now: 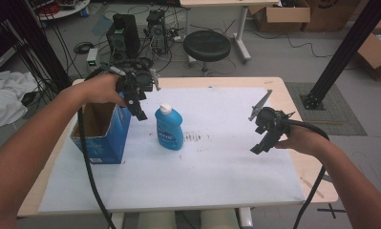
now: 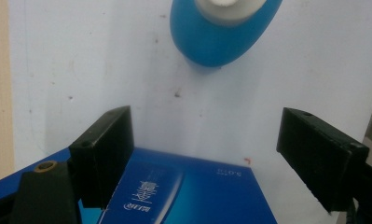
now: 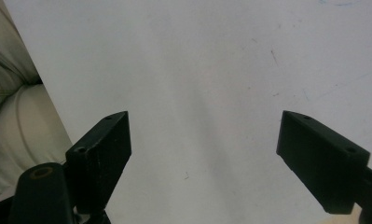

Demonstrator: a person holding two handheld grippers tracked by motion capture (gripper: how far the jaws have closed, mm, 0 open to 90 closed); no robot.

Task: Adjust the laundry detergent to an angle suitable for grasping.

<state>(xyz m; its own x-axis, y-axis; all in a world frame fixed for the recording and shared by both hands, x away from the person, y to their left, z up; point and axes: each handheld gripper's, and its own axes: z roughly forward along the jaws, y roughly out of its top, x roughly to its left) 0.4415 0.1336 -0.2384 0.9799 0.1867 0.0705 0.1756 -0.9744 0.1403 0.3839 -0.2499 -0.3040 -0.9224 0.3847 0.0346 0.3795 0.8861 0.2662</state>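
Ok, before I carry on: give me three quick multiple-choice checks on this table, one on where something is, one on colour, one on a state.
1. Where does the bottle stand?
A. inside the box
B. on the white sheet, right of the box
C. on the stool

2. What colour is the bottle's cap?
A. red
B. black
C. white

3. How are the jaws of the left gripper?
A. wide apart, nothing between them
B. shut on the bottle
C. shut on the box

Answers: 1 B, the high view shows it upright on the white sheet beside the box. 2 C, the cap is white on a blue body. 3 A, the left gripper view shows a wide empty gap.
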